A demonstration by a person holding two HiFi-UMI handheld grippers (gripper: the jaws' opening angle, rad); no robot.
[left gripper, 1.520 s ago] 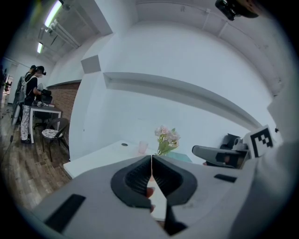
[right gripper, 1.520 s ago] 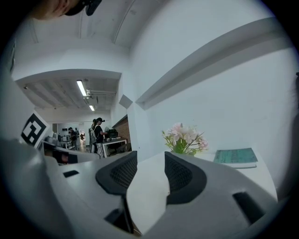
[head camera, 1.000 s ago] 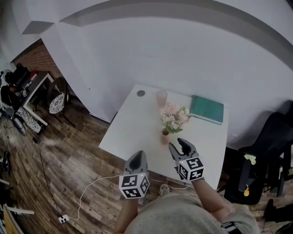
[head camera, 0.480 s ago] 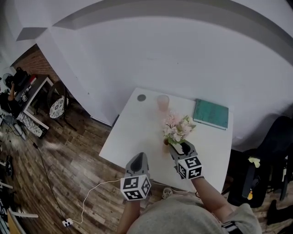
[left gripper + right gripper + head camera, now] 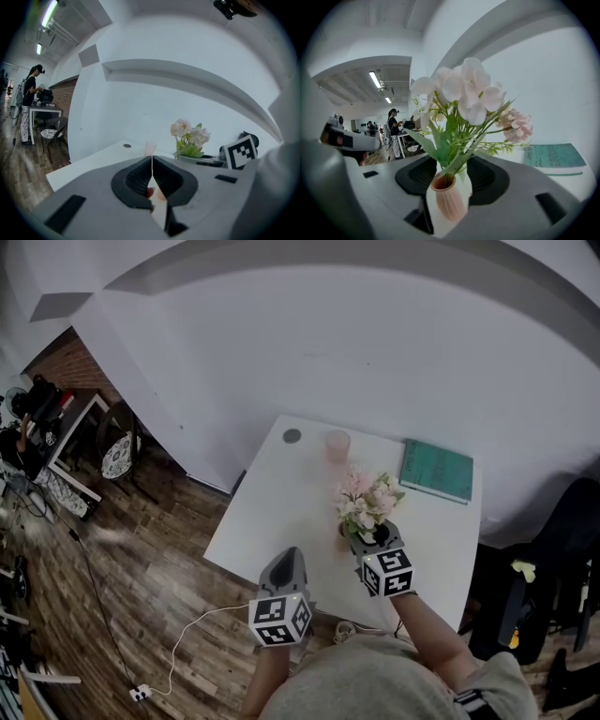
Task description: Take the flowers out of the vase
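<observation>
A bunch of pale pink and white flowers [image 5: 367, 501] with green leaves stands in a small ribbed pink vase [image 5: 449, 199] on the white table [image 5: 272, 512]. My right gripper [image 5: 367, 538] reaches under the blooms. Its jaws stand wide on either side of the vase [image 5: 344, 532], with a gap on each side. In the right gripper view the flowers [image 5: 464, 98] rise just ahead of that gripper [image 5: 451, 171]. My left gripper [image 5: 284, 566] hovers at the table's near edge, shut and empty. In its own view the left gripper [image 5: 152, 164] looks at the flowers [image 5: 190, 136].
A green book [image 5: 437, 471] lies at the table's far right. A pink cup [image 5: 337, 444] and a grey round disc [image 5: 292, 436] sit near the far edge. A black chair [image 5: 562, 549] stands right of the table. A white cable [image 5: 187, 634] runs over the wooden floor.
Both grippers have moved forward over the table. The right one went from short of the vase to having it between its jaws. The left stayed shut.
</observation>
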